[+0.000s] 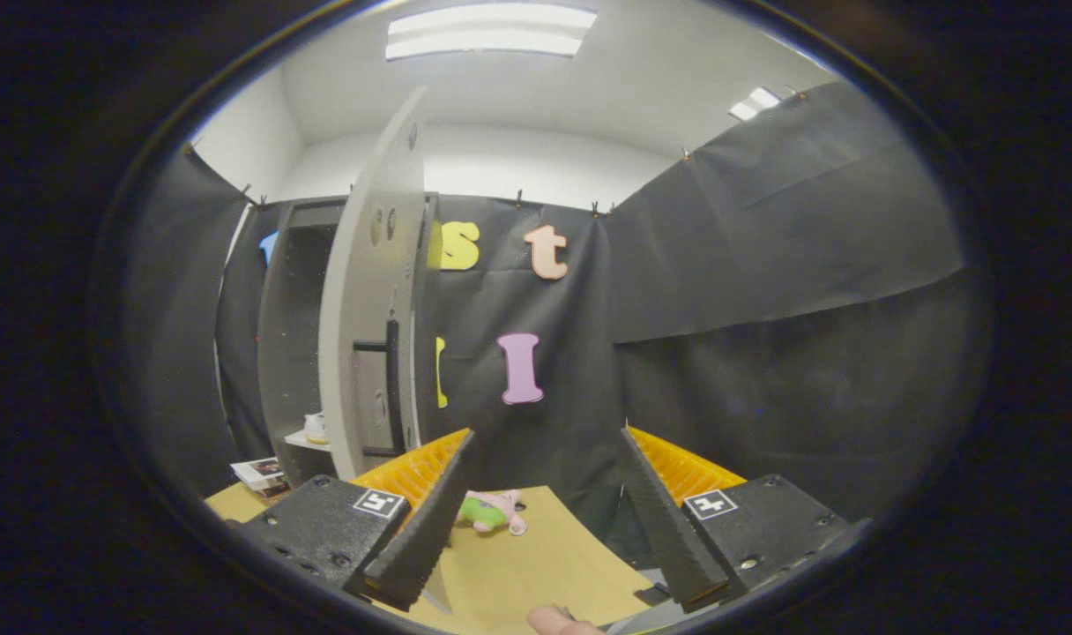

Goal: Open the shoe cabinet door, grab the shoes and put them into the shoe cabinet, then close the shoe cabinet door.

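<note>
While we hold the gripper level above the tan tabletop, its two fingers stand wide apart with nothing between them, so we read it as open and empty. Just ahead of the left finger, a small pink and green shoe lies on the tabletop, partly hidden behind that finger's edge; it touches neither finger. Beyond the fingers and off to the left, we see the dark grey shoe cabinet standing upright, its pale door swung open toward us, edge-on. A black handle runs vertically along the door's lower half. Inside the cabinet, a white shelf carries a small white and yellow object, too small for us to name with certainty. At the cabinet's foot, left of the left finger, a short stack of printed booklets rests on the tabletop. Close below the fingers, a fingertip of the person's hand pokes in.
</note>
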`<state>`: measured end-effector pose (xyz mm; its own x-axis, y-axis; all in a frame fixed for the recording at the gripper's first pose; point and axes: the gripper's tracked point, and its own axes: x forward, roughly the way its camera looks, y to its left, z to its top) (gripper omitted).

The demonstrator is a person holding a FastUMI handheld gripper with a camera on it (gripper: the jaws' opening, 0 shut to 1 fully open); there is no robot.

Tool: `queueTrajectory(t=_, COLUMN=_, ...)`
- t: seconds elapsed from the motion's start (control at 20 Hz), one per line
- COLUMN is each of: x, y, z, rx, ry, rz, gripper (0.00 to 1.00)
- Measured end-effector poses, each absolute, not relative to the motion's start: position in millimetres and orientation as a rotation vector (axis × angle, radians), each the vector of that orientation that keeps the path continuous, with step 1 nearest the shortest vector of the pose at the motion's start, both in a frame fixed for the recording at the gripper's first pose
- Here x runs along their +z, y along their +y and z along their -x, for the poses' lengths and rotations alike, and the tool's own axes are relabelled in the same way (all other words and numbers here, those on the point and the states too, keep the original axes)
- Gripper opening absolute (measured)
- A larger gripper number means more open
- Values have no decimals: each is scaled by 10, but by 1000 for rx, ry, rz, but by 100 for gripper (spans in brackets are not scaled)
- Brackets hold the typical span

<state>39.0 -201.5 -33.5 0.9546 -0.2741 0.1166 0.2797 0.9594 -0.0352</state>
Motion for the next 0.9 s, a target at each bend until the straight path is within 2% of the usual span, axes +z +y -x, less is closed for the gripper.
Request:
queueTrajectory(t=0.4, x=-360, y=-2119, z=-916, rx=-149, ry=27, rz=158, gripper=100)
queueTrajectory(t=0.9, x=-380, y=-1882, z=-1010, rx=-60, ry=12, rz=70, gripper=100)
